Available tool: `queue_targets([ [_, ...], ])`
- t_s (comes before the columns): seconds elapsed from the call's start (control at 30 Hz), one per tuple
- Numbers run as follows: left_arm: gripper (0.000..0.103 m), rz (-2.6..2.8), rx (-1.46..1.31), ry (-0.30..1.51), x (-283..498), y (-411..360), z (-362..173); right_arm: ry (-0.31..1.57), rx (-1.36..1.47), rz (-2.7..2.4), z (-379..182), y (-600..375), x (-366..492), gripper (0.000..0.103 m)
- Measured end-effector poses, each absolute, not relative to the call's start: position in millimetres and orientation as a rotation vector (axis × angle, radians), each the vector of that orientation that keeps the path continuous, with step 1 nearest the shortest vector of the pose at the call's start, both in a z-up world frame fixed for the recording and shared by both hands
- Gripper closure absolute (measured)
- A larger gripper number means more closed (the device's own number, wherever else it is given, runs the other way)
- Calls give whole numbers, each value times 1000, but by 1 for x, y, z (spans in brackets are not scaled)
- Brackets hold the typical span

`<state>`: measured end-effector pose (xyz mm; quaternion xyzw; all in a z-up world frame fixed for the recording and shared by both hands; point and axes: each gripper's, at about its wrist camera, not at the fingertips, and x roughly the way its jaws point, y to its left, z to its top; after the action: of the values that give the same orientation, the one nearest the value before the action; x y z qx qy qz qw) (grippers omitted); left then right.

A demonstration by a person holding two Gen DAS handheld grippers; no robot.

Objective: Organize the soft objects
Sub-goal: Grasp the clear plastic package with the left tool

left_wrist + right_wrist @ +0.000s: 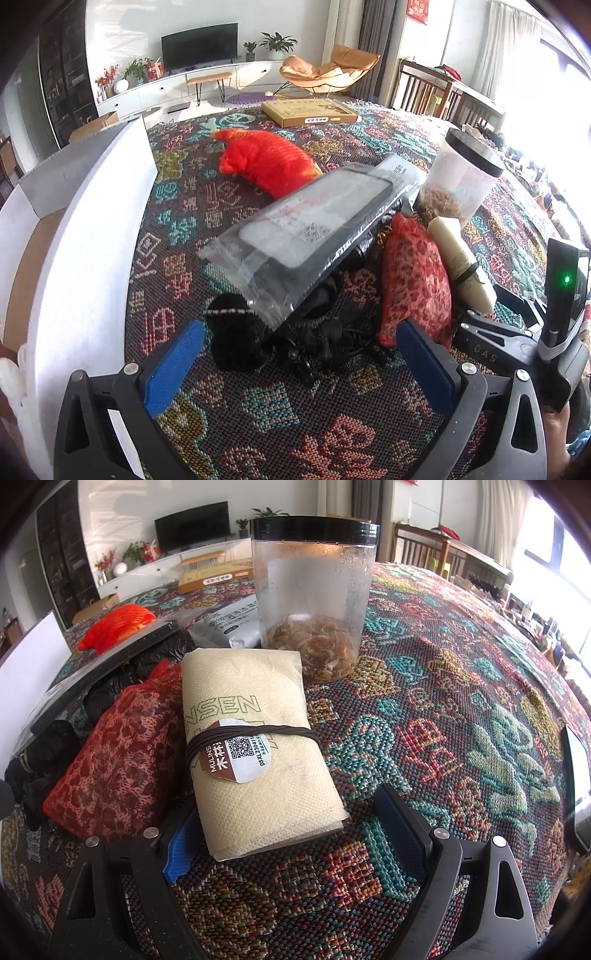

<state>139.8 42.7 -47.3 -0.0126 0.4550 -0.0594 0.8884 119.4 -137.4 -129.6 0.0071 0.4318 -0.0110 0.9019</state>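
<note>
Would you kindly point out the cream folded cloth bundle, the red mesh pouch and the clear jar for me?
cream folded cloth bundle (pixel 258 746): right wrist view, on its round sticker label.
red mesh pouch (pixel 122 764): right wrist view, mid-body.
clear jar (pixel 314 590): right wrist view, on its clear wall.

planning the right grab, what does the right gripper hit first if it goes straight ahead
Most likely the cream roll, whose near end lies between the open right gripper fingers; the jar stands beyond.

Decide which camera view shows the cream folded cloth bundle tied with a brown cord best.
The right wrist view: the cream folded cloth bundle fills the foreground, its cord and label plain. The left wrist view shows it only edge-on and small, beside the red patterned mesh pouch.
</note>
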Motion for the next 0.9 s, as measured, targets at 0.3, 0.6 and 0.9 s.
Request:
queue_targets([
  [0.3, 0, -214, 439, 1051, 222, -1, -47, 893, 14, -23, -129, -137, 119, 13],
  [0.6, 0, -359, 119, 1256, 296, 18, -87, 893, 14, -23, -130, -137, 120, 13],
  [0.9, 18, -373, -82, 1195, 289, 36, -81, 893, 14, -23, -130, -137, 119, 13],
])
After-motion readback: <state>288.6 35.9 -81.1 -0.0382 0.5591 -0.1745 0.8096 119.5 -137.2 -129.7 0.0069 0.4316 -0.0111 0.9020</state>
